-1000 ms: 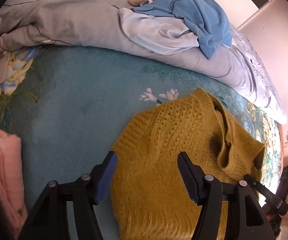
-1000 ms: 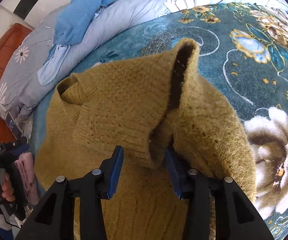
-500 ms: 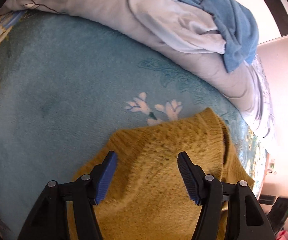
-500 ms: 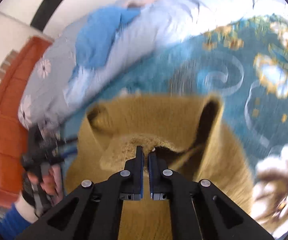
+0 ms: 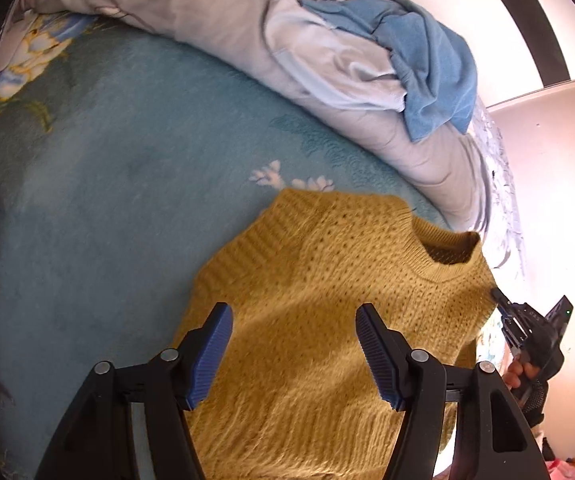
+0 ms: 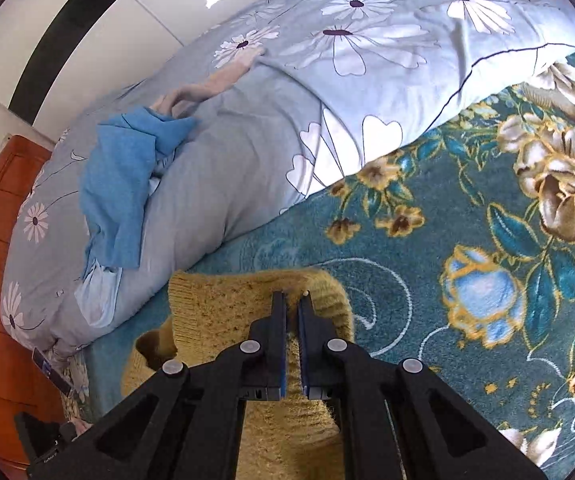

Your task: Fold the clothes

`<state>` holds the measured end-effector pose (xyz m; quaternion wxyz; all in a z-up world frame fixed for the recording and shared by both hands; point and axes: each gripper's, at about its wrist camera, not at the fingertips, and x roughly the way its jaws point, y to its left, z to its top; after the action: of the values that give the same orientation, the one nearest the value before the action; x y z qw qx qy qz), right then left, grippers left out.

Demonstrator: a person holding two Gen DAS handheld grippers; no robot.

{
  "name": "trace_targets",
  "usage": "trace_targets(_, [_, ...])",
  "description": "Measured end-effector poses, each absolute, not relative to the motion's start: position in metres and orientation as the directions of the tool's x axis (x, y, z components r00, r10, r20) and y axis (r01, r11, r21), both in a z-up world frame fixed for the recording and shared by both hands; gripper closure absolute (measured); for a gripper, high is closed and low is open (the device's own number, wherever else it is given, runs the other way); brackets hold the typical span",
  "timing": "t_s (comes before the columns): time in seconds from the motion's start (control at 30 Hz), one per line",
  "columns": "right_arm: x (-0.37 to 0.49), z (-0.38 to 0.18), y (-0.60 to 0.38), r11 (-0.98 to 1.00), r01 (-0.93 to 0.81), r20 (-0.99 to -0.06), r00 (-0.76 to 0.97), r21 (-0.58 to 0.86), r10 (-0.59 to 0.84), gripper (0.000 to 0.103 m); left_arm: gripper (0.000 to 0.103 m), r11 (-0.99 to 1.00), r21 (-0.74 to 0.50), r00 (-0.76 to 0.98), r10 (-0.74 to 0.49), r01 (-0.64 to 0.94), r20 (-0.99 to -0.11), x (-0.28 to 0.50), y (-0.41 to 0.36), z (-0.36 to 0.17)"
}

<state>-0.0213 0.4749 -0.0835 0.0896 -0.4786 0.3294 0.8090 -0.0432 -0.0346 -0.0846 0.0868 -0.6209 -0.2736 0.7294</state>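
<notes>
- while my right gripper stays pinched on the sweater edge, i carry the fold across evenly.
- left gripper gapes wide, holding nothing; i press the cloth flat.

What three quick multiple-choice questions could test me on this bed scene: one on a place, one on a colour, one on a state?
1. Where does the blue garment lie?
A. on the grey duvet
B. on the floor
C. in a basket

2. What colour is the knitted sweater?
A. red
B. mustard yellow
C. white

3. How is the right hand-held gripper?
A. wide open, empty
B. out of sight
C. shut on the sweater

Answers: 1 A, it is draped over the duvet; 2 B, the knit is yellow; 3 C, its pads pinch the knit's edge.
</notes>
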Motion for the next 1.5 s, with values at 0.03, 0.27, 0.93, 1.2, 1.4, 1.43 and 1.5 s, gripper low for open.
trace_targets(0.03, [-0.019, -0.083, 0.474, -0.775, -0.450, -0.833, -0.526, 0.444, -0.172, 0.093, 0.035, -0.839, -0.498, -0.207, 0.459, 0.218, -0.864, -0.040, -0.035, -0.087])
trace_targets(0.27, [0.059, -0.033, 0.492, -0.770, -0.326, -0.715, -0.661, 0.548, -0.228, 0.063, 0.035, -0.849, -0.489, -0.173, 0.461, 0.198, -0.870, -0.026, -0.030, -0.099])
trace_targets(0.93, [0.232, -0.122, 0.402, -0.433, -0.610, -0.744, -0.595, 0.664, -0.303, 0.092, 0.035, -0.694, -0.676, 0.078, 0.682, -0.248, -0.728, 0.046, 0.131, -0.070])
trace_targets(1.2, [0.191, -0.110, 0.344, -0.549, -0.488, -0.725, -0.563, 0.679, -0.397, 0.092, 0.032, -0.677, -0.710, 0.132, 0.699, -0.194, -0.703, 0.044, 0.156, -0.080])
trace_targets(1.4, [0.199, -0.103, 0.335, -0.586, -0.460, -0.732, -0.551, 0.667, -0.401, 0.090, 0.037, -0.717, -0.677, 0.128, 0.665, -0.166, -0.736, 0.046, 0.173, -0.097])
trace_targets(1.43, [0.203, -0.100, 0.336, -0.592, -0.458, -0.734, -0.552, 0.663, -0.395, 0.090, 0.050, -0.716, -0.681, 0.130, 0.668, -0.157, -0.733, 0.047, 0.174, -0.101])
trace_targets(1.5, [0.214, -0.098, 0.341, -0.581, -0.462, -0.728, -0.564, 0.670, -0.390, 0.090, 0.069, -0.712, -0.690, 0.140, 0.676, -0.130, -0.723, 0.048, 0.174, -0.109])
